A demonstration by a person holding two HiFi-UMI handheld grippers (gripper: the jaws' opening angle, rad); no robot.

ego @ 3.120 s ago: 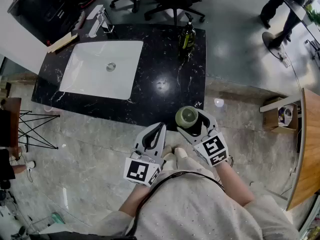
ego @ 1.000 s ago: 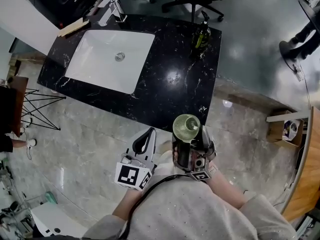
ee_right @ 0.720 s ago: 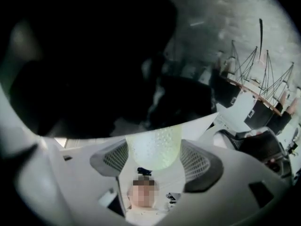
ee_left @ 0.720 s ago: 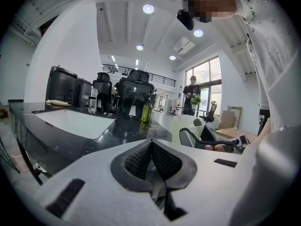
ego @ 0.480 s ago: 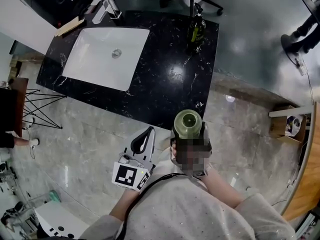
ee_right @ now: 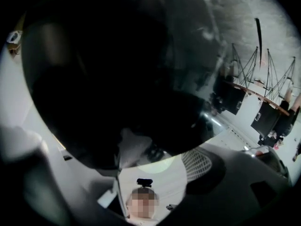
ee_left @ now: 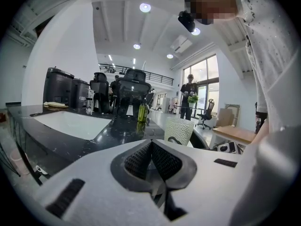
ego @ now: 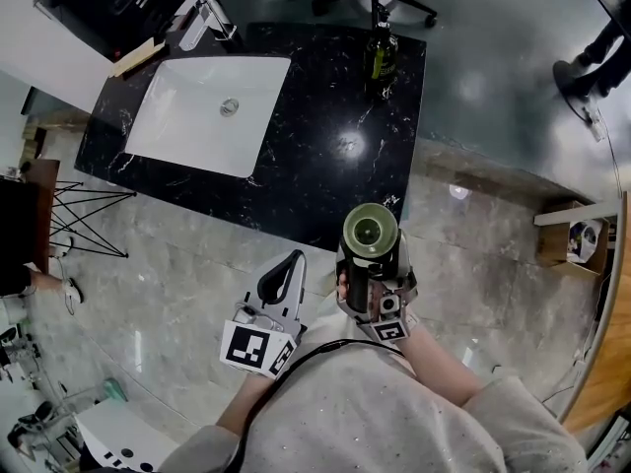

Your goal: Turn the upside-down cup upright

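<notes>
Head view: cup (ego: 370, 227) gripped, seemingly mouth-up, by right tool (ego: 373, 262) off tabletop's (ego: 296, 116) near edge, unplaced; left tool (ego: 294, 260) closed, empty.

right claw (ee_right: 146, 157) is clamped on the cup (ee_right: 113, 74); the cup's dark body fills most of the frame, right up against the lens. Ribbed pad (ee_right: 198, 165) shows bottom right, against the cup. Grey marble floor (ee_right: 244, 13) top right, black wire-legged stands (ee_right: 263, 117) along the right edge.
</notes>
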